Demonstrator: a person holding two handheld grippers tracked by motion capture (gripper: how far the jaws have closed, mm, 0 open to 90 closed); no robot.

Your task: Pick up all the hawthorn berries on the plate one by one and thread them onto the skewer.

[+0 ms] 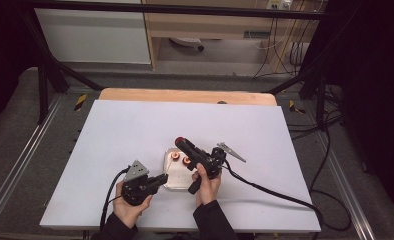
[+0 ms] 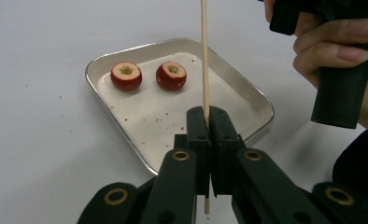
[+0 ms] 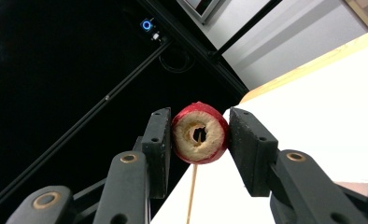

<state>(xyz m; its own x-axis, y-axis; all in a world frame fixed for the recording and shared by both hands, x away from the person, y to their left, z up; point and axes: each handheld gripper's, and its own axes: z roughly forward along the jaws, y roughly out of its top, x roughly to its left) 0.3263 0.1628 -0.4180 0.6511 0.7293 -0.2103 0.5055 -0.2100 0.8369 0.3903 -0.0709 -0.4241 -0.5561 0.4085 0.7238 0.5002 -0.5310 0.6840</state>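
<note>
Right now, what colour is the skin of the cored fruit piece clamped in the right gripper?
Red skin, pale flesh on the cored fruit piece; clearest in the right gripper view.

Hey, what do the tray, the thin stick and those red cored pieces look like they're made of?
Tray: likely stainless steel; silvery, reflective rim and rolled edges.
Stick: probably bamboo or wood; pale tan, matte, thin and straight, clamped in the left gripper.
Red pieces: apparently real fruit, perhaps hawthorn; glossy red skin, pale crumbly flesh, hollow core. The right gripper holds another on the stick.

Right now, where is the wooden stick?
In the left gripper view, the wooden stick stands upright, pinched in the left gripper, in front of the metal tray. Its tip pokes into the red fruit piece held by the right gripper.
</note>
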